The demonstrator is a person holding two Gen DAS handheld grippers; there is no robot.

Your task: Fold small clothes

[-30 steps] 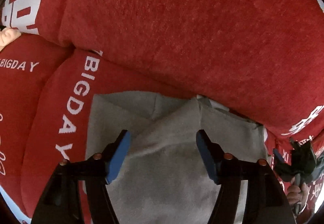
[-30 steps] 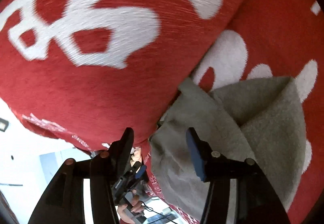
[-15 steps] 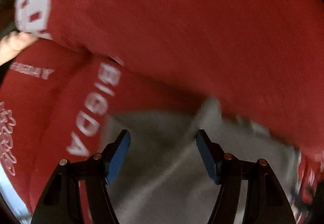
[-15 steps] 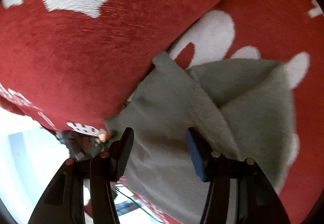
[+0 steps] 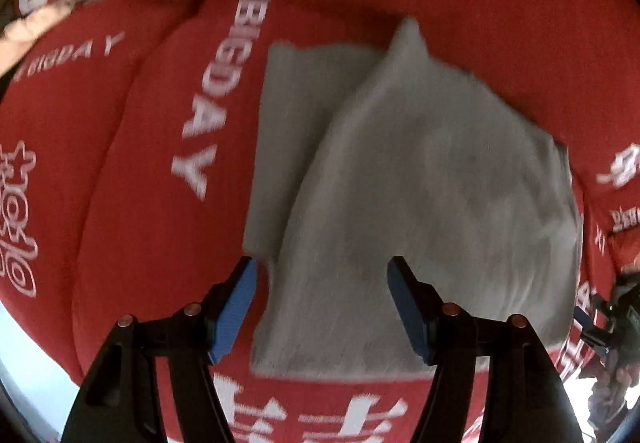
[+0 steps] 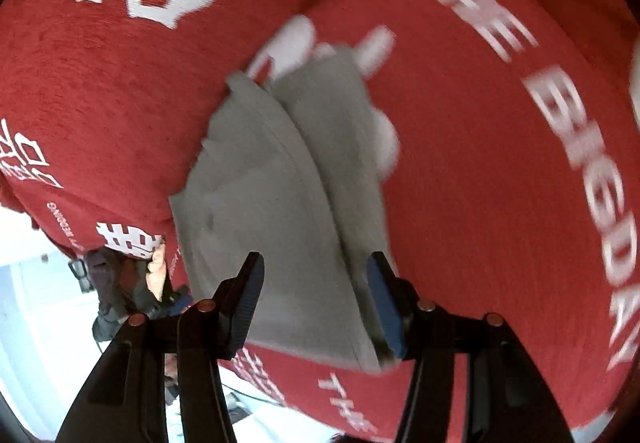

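Motion blur, fisheye-dark corners, even daylight

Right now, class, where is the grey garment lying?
In both wrist views the grey garment lies folded on the red cushion, ahead of both open grippers, right of the "BIGDAY" lettering.

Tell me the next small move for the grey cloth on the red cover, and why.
Probably bring the right gripper down and close it on the near edge of the folded grey fleece cloth. Both grippers, left included, hover open and empty above it, and it lies loosely creased on the red printed cushion cover, with layers uneven.
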